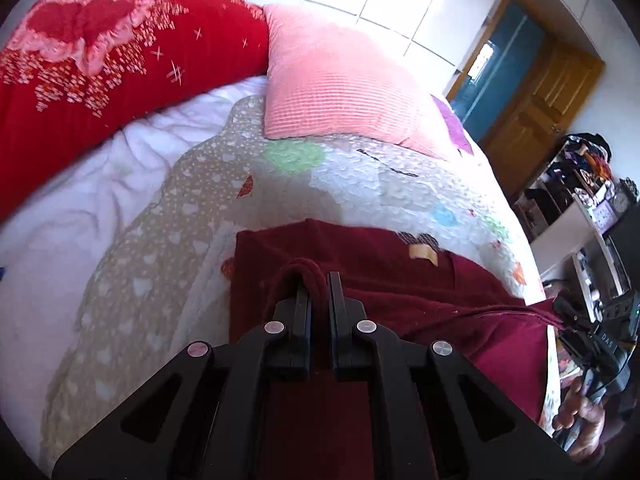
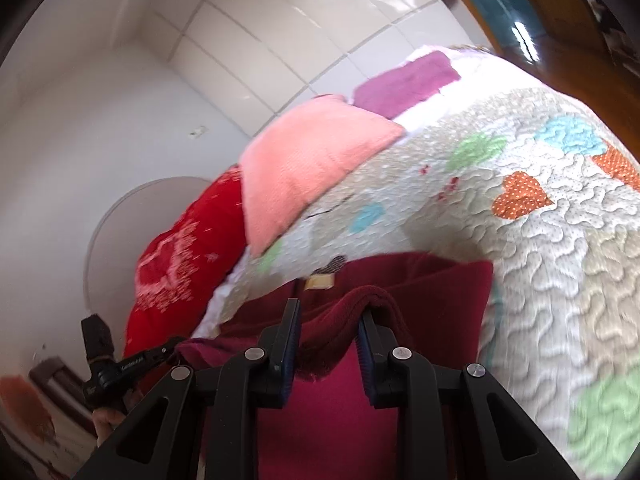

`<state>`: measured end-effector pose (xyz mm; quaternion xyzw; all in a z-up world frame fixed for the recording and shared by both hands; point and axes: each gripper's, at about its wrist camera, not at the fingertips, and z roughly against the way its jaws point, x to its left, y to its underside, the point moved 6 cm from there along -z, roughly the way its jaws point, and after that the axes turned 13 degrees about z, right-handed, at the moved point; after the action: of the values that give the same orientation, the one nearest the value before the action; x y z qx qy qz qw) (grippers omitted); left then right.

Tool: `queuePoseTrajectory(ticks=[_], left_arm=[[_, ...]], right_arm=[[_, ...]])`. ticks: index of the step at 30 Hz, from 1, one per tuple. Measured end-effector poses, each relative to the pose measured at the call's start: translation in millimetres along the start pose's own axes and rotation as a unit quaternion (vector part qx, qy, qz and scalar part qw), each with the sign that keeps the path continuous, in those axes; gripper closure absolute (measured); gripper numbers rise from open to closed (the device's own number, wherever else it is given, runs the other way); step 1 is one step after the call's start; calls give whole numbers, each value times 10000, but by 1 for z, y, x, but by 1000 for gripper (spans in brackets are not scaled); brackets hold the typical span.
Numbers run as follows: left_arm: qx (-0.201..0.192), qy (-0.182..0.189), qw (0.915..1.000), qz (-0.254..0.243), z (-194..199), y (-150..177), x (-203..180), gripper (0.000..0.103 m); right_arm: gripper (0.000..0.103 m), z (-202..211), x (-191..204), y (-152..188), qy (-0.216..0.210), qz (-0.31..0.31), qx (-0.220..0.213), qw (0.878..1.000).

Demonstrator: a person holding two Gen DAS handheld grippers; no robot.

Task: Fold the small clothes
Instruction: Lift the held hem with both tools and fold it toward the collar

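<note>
Maroon garment [image 1: 360, 264] spread on the patchwork quilt [image 1: 168, 216], just below the pink pillow [image 1: 340, 88]. Left claw [image 1: 319, 280] clenched on a fold of its near edge; right claw [image 2: 329, 312] likewise grasps a thicker bunched fold, the cloth hanging from both claws.

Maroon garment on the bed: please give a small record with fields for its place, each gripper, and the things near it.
garment: maroon garment, partly lying on the quilt, near edge lifted
left gripper: shut on a fold of the garment's edge
right gripper: shut on a thicker bunch of the same edge
beyond: pink pillow, red cushion
</note>
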<state>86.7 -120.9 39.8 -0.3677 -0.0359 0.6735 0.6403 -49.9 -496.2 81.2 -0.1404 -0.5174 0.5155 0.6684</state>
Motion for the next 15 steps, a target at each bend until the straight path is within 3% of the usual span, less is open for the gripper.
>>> queuePoseTrajectory(ticks=[7,12,13,15], left_arm=[[233,36,9997,81,-37,-14,-3,97],[334,315,9989,111,-31,-19,2,87],[309,345,9989,55,-25,-20,2,86],[253,309,9992,-24,-17,-21,3,81]], right_arm=[[80,-39,-22,-16,309,-33,-12,9995],[77,-64,-53,-20,250,-847,529,9947],[75,-58,-54,-24,160,-900,431,9949],[60,-36,-54,-32,216,-903,109,9956]])
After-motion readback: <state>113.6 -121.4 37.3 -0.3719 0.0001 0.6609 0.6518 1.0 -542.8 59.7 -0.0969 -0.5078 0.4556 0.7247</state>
